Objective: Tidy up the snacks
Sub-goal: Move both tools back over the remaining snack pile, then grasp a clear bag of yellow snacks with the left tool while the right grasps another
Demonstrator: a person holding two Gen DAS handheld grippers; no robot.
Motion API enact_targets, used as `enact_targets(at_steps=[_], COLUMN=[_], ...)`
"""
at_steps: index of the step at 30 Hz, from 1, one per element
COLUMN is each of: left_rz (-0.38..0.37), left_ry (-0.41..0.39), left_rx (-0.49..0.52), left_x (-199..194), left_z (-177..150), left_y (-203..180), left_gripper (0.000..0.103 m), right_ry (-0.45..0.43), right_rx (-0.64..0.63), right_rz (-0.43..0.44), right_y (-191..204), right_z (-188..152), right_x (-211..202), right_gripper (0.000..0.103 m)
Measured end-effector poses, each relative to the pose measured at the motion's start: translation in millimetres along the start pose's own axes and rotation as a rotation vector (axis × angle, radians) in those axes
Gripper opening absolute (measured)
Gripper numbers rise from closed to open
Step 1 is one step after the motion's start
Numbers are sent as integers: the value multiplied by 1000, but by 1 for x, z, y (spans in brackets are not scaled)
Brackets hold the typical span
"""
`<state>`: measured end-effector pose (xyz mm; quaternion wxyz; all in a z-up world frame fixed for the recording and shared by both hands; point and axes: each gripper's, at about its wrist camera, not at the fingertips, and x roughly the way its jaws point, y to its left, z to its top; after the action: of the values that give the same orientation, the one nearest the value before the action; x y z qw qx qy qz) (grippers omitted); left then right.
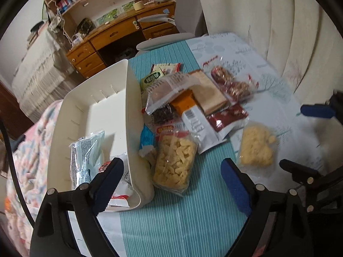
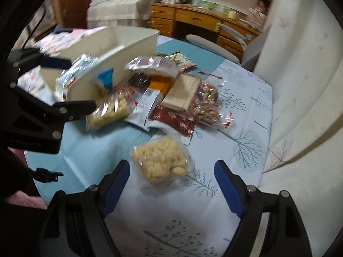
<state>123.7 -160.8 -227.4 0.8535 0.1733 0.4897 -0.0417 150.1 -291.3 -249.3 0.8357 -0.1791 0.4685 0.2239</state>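
Both claws gape, holding nothing: my left claw [image 1: 171,184] hangs over the yellow-snack bag [image 1: 174,165] leaning on the white bin [image 1: 130,107], my right claw [image 2: 171,186] above its twin [image 2: 159,162] on the desk [image 2: 225,214], probably bin-bound.

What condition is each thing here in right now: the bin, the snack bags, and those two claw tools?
White bin: mostly empty, a few packets in its near end.
Clear packet: lying inside the bin.
Yellow snack bag: sealed, lying beside the bin.
Second yellow bag: sealed, lying apart on the tablecloth.
Snack pile: heaped outside the bin.
Left gripper: open, holding nothing.
Right gripper: open, holding nothing.
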Motion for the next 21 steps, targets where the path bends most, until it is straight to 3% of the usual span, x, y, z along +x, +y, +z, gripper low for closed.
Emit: enact_targets(at_steps=[7,13,21], left_rz=[54,116,131], left_ry=[99,156,241], left_rx=[26,63,51], left_x=[29,54,79], left_z=[-8,-10,-3], left_y=[-18,-29,-29], left_gripper=[77,77,77], right_ry=[-32,-24,-11], right_rx=[-152,-207,-231], right_rz=[40,69,113], right_y=[12,14,14], right_z=[-16,-20,-20], right_x=[15,33,53], right_gripper=[82,82,82])
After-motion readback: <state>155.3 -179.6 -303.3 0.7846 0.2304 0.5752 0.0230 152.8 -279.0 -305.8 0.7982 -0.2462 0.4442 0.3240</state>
